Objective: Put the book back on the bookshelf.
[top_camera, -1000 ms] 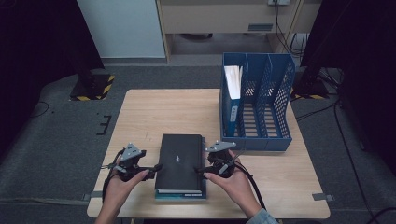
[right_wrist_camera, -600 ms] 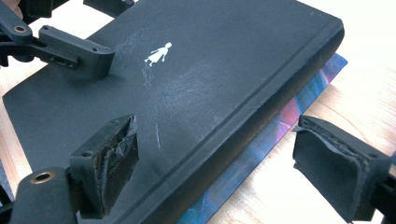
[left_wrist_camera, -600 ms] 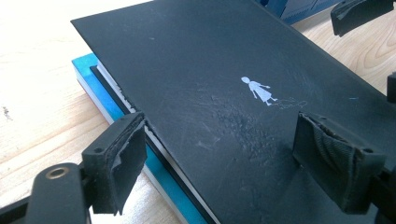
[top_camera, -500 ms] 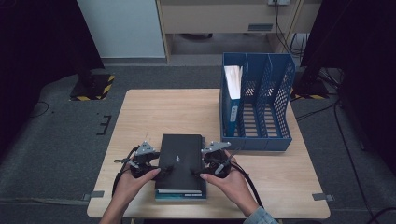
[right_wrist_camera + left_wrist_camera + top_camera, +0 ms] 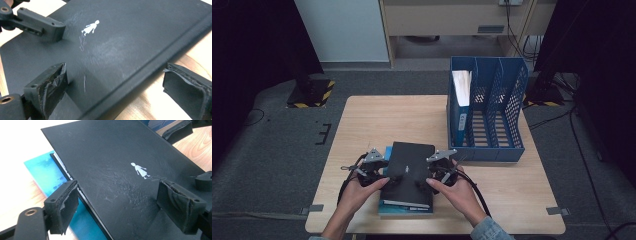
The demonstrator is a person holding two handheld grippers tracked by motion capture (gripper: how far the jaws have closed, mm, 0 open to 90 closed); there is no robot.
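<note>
Matte black book (image 5: 408, 170), tiny white figure on its scuffed cover, lies between both spread tongs.

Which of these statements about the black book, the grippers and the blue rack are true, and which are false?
1. The black book lies on a teal book. True.
2. The blue file rack is lying on its side. False: it stands upright on the table.
3. The left gripper straddles the black book's edge, jaws apart. True.
4. The right gripper is clamped shut on a pen. False: its jaws have just been opening, astride the black book's other edge.
</note>
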